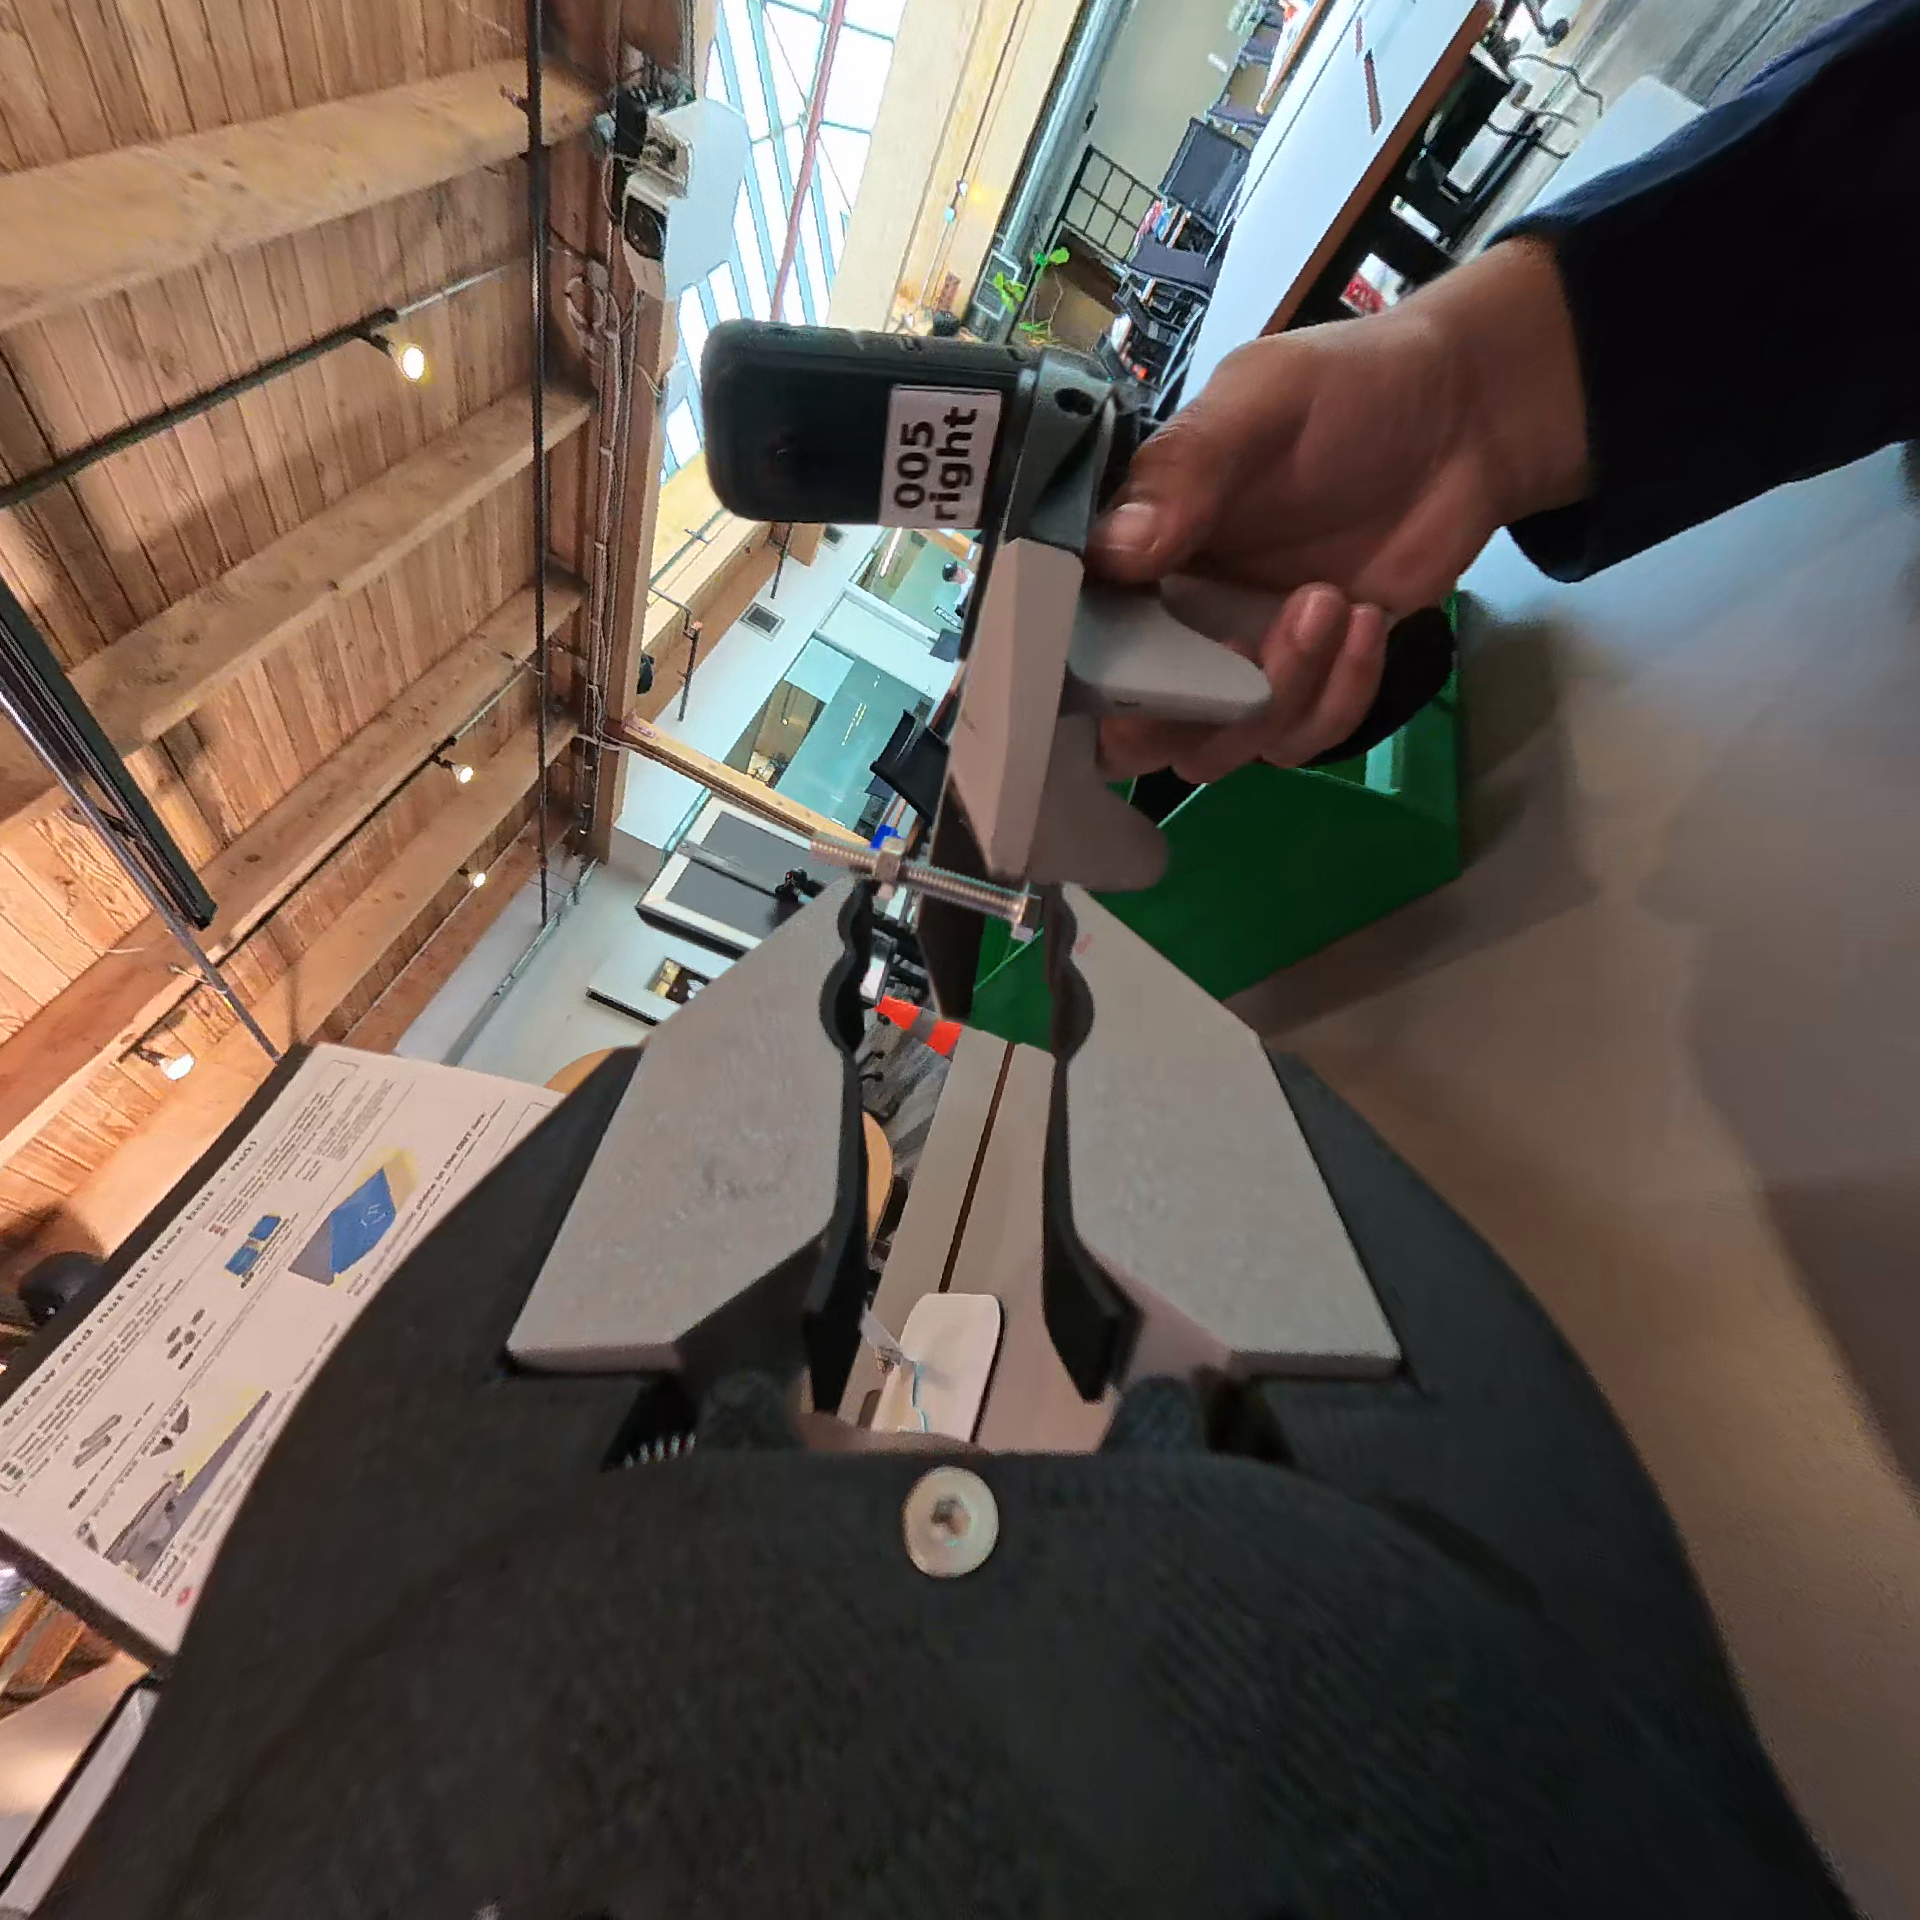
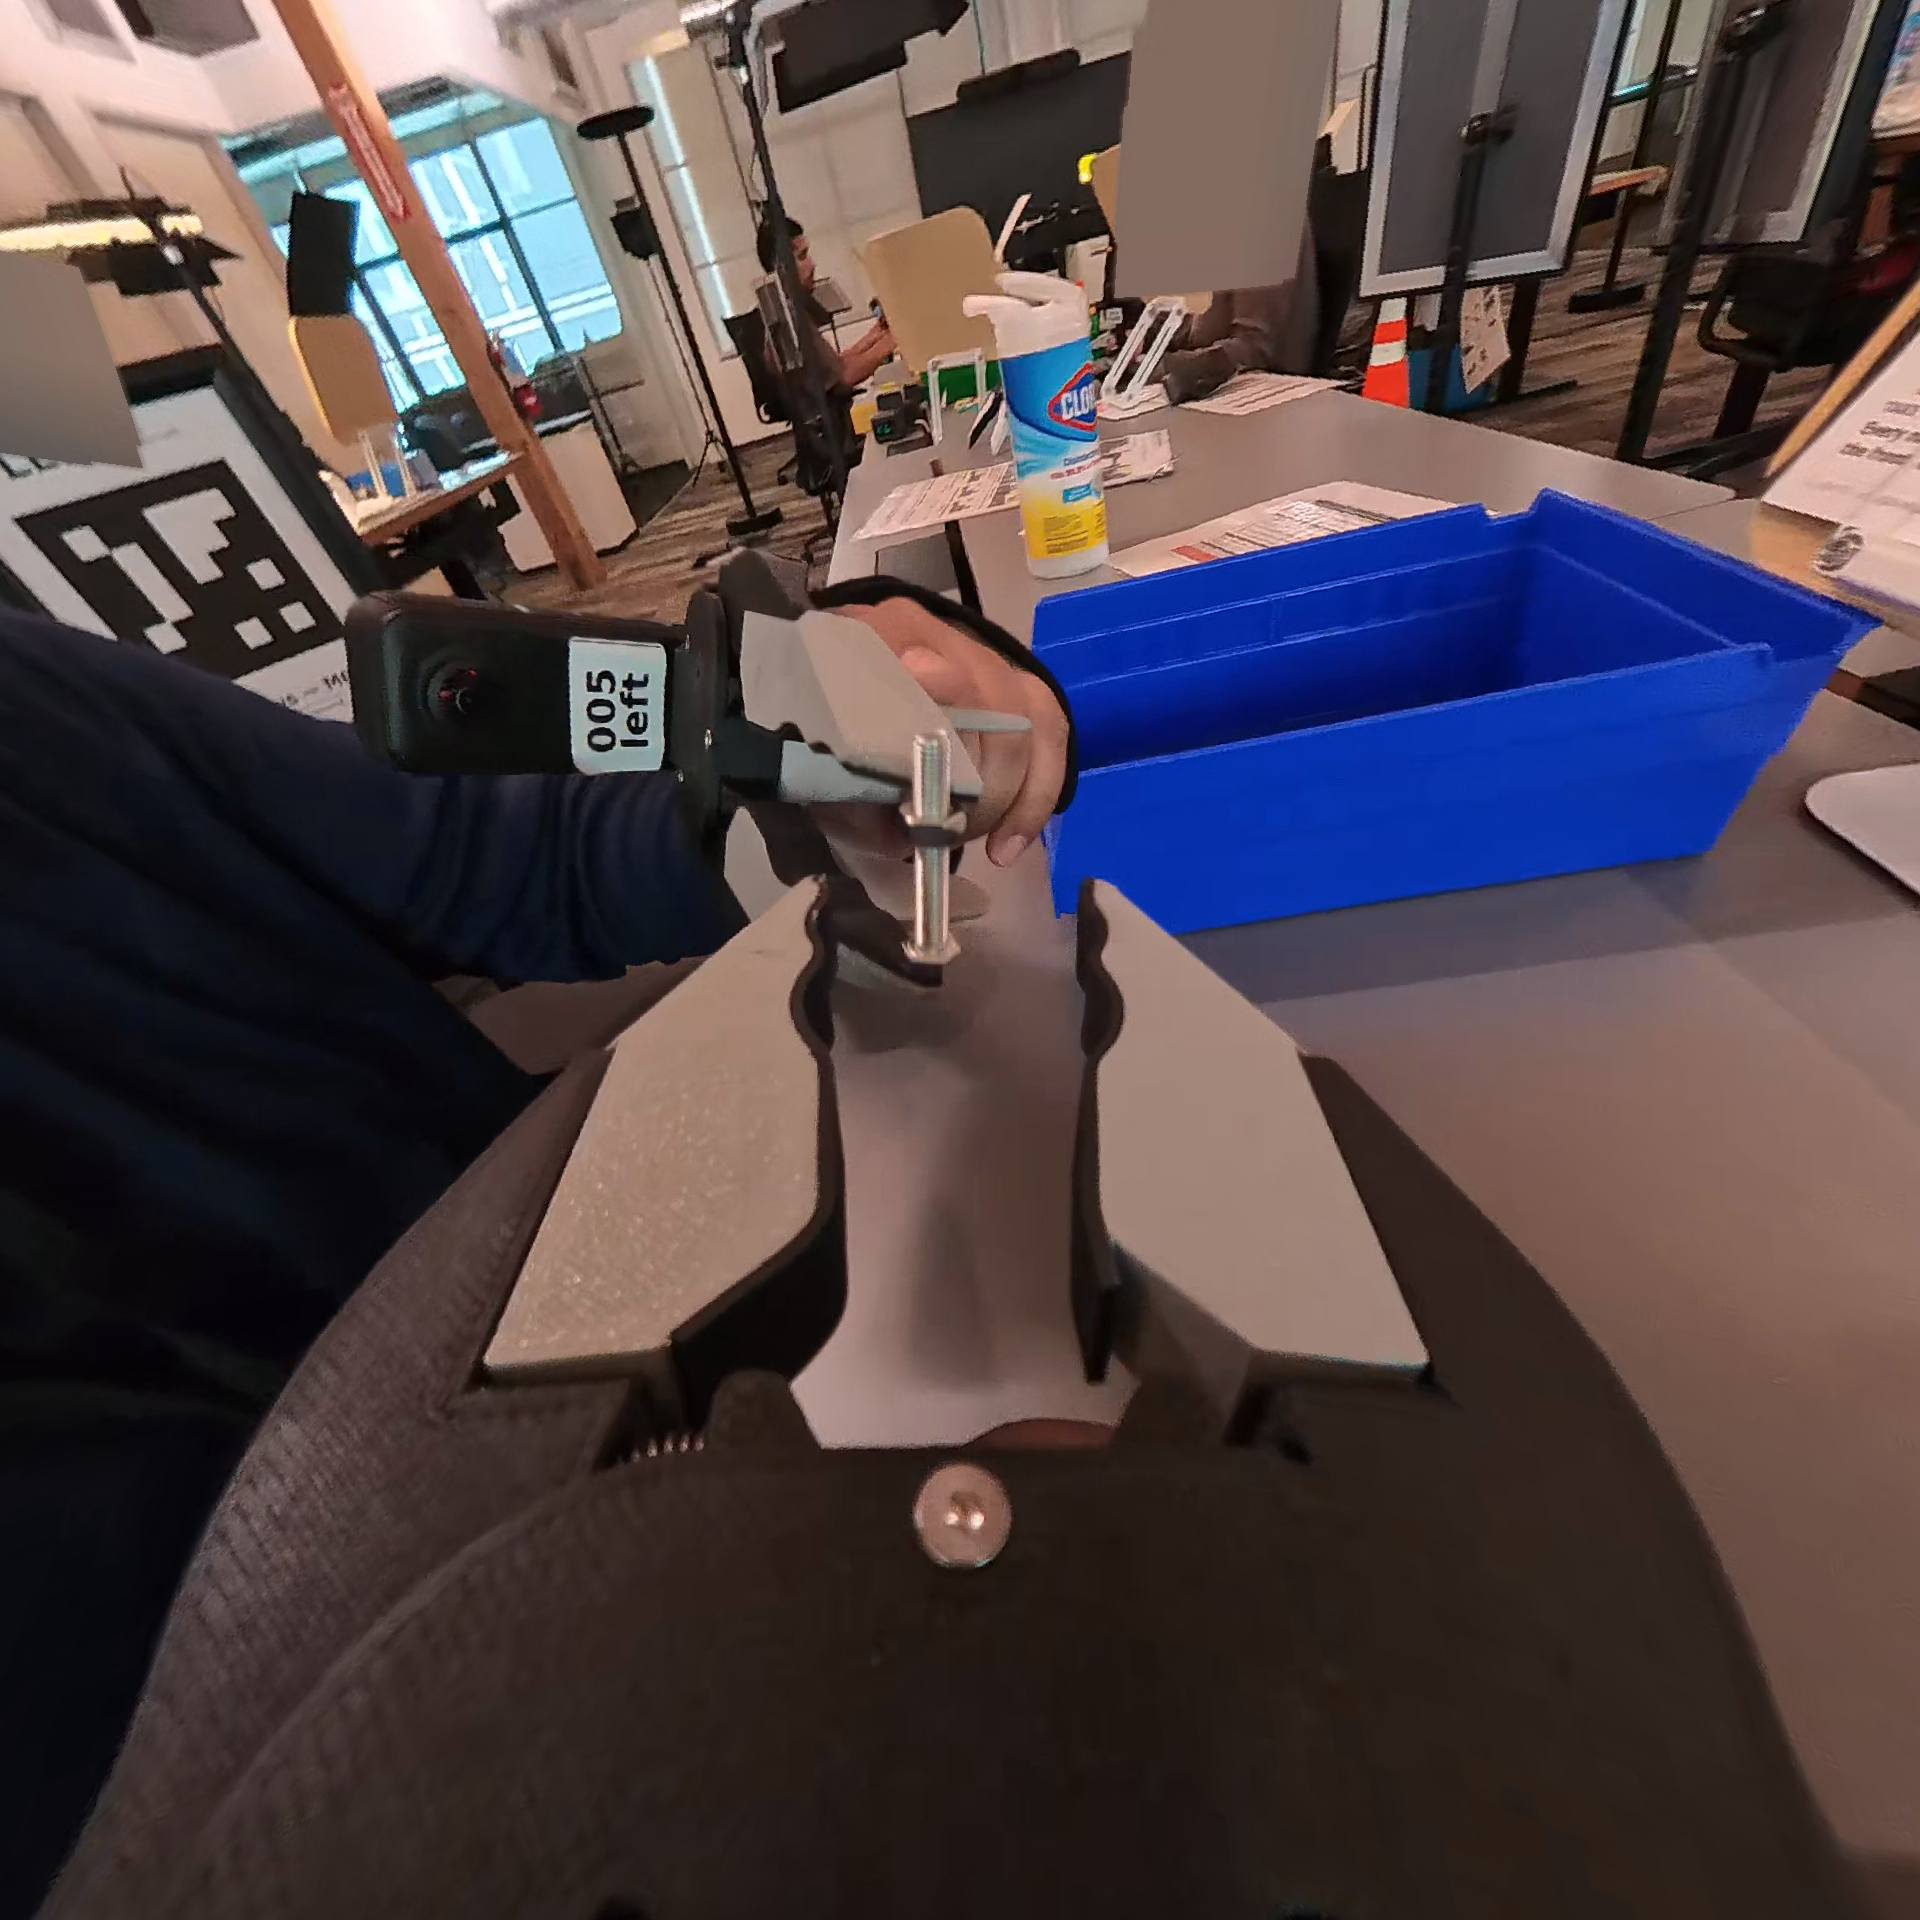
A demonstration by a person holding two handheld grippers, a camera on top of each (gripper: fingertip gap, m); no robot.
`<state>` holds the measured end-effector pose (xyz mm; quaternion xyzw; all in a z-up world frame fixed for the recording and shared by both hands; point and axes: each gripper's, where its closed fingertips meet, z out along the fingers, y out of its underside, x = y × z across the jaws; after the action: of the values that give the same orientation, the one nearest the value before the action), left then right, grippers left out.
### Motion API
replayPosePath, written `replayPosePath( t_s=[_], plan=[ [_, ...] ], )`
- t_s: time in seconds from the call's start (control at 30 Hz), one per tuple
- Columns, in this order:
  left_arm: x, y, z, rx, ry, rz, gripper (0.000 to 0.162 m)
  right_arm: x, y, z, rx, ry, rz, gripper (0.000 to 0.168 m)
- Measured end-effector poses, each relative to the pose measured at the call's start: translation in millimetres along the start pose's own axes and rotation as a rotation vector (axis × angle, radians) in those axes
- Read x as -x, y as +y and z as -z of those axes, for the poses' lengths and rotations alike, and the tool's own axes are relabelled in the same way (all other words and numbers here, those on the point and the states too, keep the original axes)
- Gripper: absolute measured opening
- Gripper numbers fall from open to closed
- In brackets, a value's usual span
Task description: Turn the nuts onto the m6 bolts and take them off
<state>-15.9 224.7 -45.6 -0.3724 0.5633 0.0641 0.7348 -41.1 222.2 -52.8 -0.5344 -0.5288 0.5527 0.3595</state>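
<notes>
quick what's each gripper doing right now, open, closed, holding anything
Left gripper: shut on the bolt, nut threaded on.
Right gripper: open, holding nothing, its fingertips either side of the bolt head.

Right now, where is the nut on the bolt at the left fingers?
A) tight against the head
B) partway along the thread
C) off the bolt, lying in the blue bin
B: the nut sits about midway along the bolt held by the left gripper, with bare thread past it and a stretch of shank between it and the head.
</notes>
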Motion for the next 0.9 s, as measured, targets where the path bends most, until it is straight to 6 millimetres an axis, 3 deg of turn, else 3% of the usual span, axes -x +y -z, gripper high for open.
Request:
replayPosePath(
  t_s=[0.2, 0.57, 0.7, 0.8, 0.9],
  plan=[
    [-10, 5, -4, 0.022, -0.008, -0.063, 0.03, 0, 1, 3, 0.013, 0.01, 0.042, 0.009],
    [-13, 25, -5, 0.078, -0.057, 0.043, 0.027, -20, 6, 2, 0.027, 0.107, 0.032, 0.007],
    [-4, 38, -4, 0.108, -0.07, 0.284, 0.018, -27, -6, 11, -0.062, 0.109, -0.003, 0.006],
    [-11, 50, -8, 0.144, 0.018, 0.602, 0.02, -23, -13, 14, -0.106, 0.093, 0.021, 0.006],
    [-21, 42, -10, 0.085, 0.12, 0.814, 0.02, -31, -7, 8, -0.066, 0.167, 0.059, 0.006]
  ],
)
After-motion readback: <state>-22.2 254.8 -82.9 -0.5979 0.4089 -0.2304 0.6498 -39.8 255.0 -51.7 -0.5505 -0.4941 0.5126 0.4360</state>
